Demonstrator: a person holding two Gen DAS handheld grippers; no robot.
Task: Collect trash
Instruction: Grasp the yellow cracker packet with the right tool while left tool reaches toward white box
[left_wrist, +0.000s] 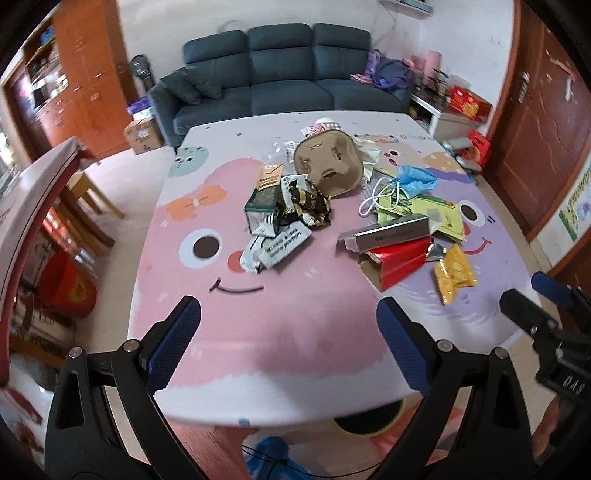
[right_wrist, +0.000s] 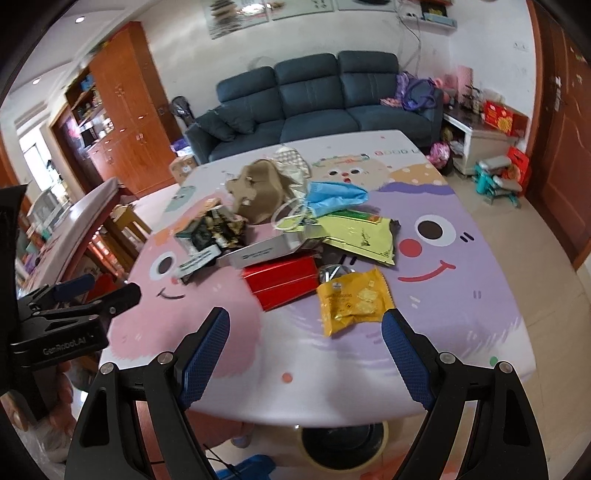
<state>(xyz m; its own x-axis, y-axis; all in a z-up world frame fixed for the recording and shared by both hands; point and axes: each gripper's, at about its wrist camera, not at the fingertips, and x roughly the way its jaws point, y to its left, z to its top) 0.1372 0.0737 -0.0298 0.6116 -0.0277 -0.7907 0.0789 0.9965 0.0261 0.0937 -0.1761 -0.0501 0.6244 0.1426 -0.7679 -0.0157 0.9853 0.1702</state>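
Both the left gripper (left_wrist: 288, 325) and the right gripper (right_wrist: 304, 334) hover with fingers spread wide and empty over the near edge of the cartoon-printed bench (left_wrist: 295, 339), while the trash lies heaped mid-bench beyond them: a yellow wrapper (right_wrist: 352, 301), red box (right_wrist: 282, 280), blue mask (right_wrist: 338, 195) and brown cup carrier (left_wrist: 328, 164).

Pink and lilac cartoon faces with black-and-white eyes and red cheeks across the tabletop (right_wrist: 461, 317). Glossy red on the box (right_wrist: 282, 282) near the middle, silver-grey on the long carton (right_wrist: 258, 253) behind it. Yellow with gold print on the snack wrapper (right_wrist: 352, 299), lime green on the flat pouch (right_wrist: 360, 236), light blue on the mask (right_wrist: 336, 195), tan on the cup carrier (left_wrist: 328, 162). Blue textured pads (right_wrist: 205, 354) on black fingers.
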